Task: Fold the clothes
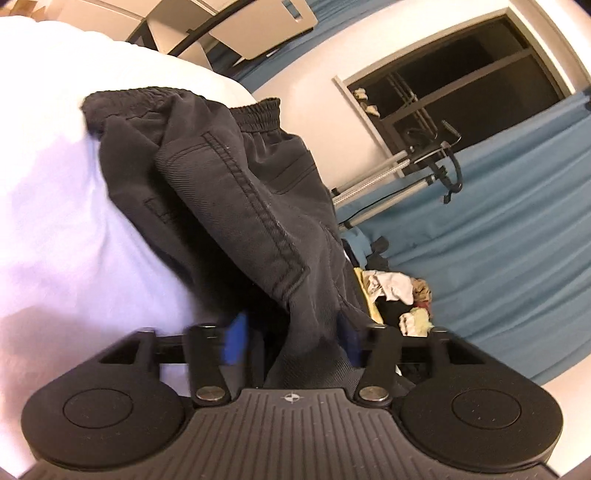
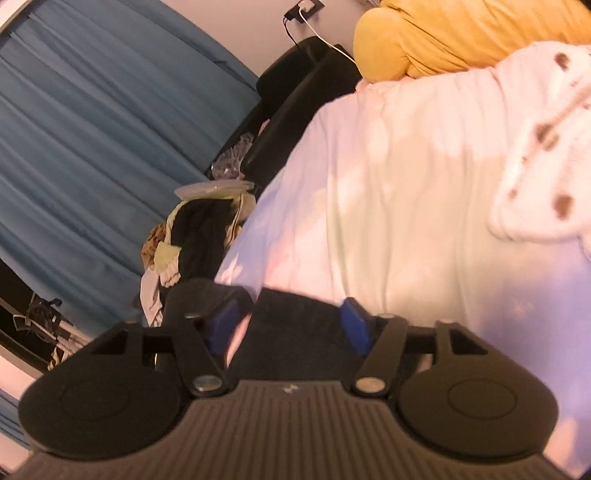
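Observation:
Dark grey shorts [image 1: 229, 192] with an elastic waistband hang over the white bed sheet [image 1: 55, 221], the waistband at the far end. My left gripper [image 1: 291, 339] has its blue pads on either side of the near end of the shorts, with the cloth bunched between them. My right gripper [image 2: 291, 325] holds dark cloth [image 2: 295, 332] between its blue pads, just above the pale sheet [image 2: 406, 203]. The pads of both grippers stand fairly wide apart around the cloth.
A pile of mixed clothes [image 2: 192, 236] lies beside the bed, also in the left wrist view [image 1: 395, 295]. Blue curtains [image 2: 92, 147] hang behind. A yellow pillow [image 2: 461, 33] and a white spotted blanket [image 2: 546, 147] lie on the bed. A dark window [image 1: 461, 85] is beyond.

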A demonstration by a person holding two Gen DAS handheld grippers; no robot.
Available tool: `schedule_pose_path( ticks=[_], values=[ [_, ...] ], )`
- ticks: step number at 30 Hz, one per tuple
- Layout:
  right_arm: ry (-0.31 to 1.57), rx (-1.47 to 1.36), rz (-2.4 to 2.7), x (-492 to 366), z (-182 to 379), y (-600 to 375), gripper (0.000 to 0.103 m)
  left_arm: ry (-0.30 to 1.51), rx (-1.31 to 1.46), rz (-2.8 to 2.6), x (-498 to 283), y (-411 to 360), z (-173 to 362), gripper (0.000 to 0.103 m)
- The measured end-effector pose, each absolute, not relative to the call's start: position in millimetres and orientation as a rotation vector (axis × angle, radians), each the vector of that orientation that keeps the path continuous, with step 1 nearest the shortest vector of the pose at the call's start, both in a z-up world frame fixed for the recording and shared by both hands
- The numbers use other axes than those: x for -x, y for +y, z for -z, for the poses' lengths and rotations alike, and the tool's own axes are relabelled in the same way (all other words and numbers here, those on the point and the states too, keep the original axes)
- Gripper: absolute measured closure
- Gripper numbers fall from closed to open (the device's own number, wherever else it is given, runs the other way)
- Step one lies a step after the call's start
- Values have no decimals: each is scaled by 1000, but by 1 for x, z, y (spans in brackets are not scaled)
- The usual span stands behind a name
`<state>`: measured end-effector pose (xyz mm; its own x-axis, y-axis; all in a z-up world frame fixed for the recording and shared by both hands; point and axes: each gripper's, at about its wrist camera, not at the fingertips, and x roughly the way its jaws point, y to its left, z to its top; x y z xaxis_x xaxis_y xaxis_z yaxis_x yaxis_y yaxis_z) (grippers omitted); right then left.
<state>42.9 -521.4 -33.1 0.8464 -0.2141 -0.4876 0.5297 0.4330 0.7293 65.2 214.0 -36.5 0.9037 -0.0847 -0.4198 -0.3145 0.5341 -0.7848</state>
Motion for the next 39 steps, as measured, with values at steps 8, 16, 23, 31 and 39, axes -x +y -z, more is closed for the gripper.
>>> schedule_pose_path(
  ticks=[8,16,23,31,39],
  values=[
    [528,-1253,506,-28,76,-508,31,551,1017,-117,-60,186,48,45],
    [478,-1199,438,-63,88,-517,72,606,943,-140,-74,169,61,44],
    [294,-905,262,-66,34,-495,84,596,964,-137,-72,170,62,43],
    [520,-1185,390,-74,95,-527,43,603,991,-135,-72,171,65,42],
    [497,-1009,388,-75,69,-521,97,575,1062,-137,-55,185,60,40]
  ],
)
